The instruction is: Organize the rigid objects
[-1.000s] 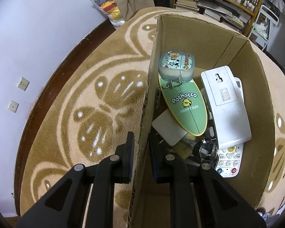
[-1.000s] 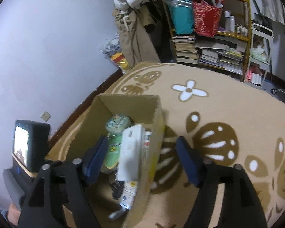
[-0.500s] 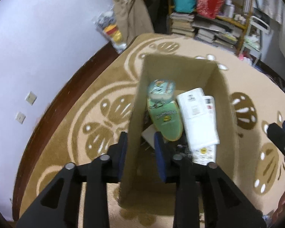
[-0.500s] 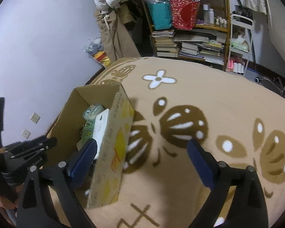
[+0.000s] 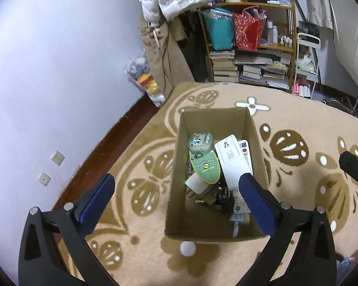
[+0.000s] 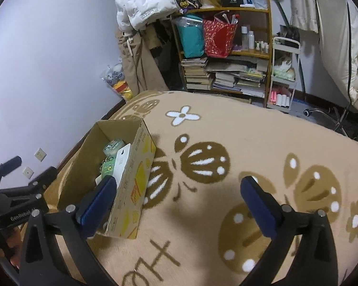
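Note:
An open cardboard box [image 5: 204,225] stands on the carpet. Inside lie a green oval Pochacco item [image 5: 205,168], a mint case [image 5: 200,141], a white flat device [image 5: 232,160], a remote control [image 5: 246,148] and a white adapter [image 5: 195,184]. My left gripper [image 5: 176,191] hovers above the box's near end with its jaws opening wide, gripping nothing. My right gripper [image 6: 177,187] hangs over bare carpet to the right of the box [image 6: 137,178], jaws also opening, with nothing between them.
A patterned beige carpet [image 6: 226,143] covers the floor. At the back stand a crowded bookshelf [image 6: 226,71], a white cart [image 6: 284,76] and hanging coats [image 6: 140,54]. A bag of plush toys [image 5: 144,81] leans on the lilac wall at left.
My left gripper let go of the box's left wall, spread wide and rose back away from it. My right gripper drew off to the right of the box and widened a little.

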